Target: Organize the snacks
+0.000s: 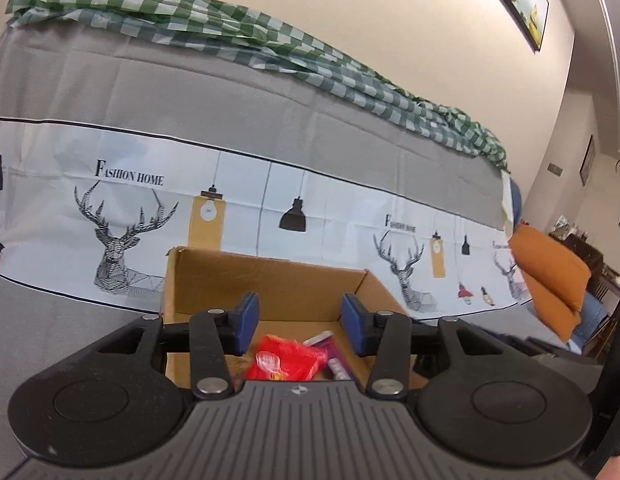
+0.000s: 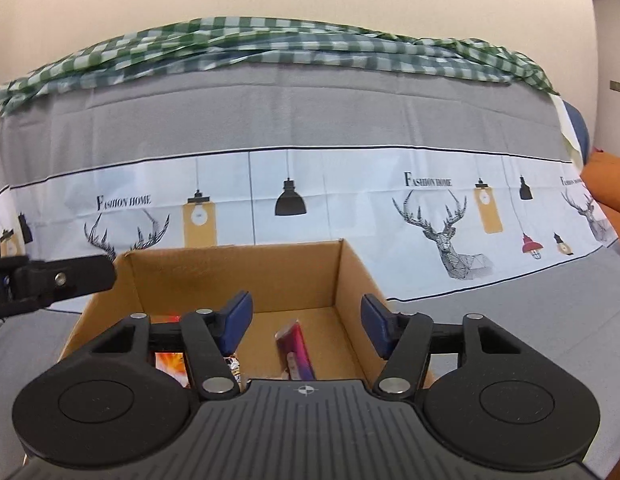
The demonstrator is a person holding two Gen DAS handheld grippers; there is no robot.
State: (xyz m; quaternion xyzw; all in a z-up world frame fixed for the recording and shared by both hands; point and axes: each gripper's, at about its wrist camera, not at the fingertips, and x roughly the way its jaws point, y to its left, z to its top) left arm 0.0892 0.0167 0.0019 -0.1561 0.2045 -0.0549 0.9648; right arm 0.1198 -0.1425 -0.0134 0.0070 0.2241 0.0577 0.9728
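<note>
- Your left gripper (image 1: 299, 322) hangs over the cardboard box (image 1: 269, 280), fingers apart, empty, above the red packet (image 1: 289, 360).
- Your right gripper (image 2: 305, 322) likewise, fingers parted over the purple packet (image 2: 295, 348).

Support is a sofa-like seat covered by a grey cloth (image 2: 510, 340) with a white printed band of deer heads, hanging lamps and "FASHION HOME" lettering running along the backrest. An open cardboard box (image 2: 237, 276) sits directly on the grey seat, flaps up, its back wall near the printed band; snack packets lie inside it, red one (image 1: 287, 360) and purple one (image 2: 295, 346) visible. A green-and-white checked cloth (image 2: 269, 46) lies bunched along the top of the backrest, and orange cushions (image 1: 550, 276) rest at the far right end of the seat.
</note>
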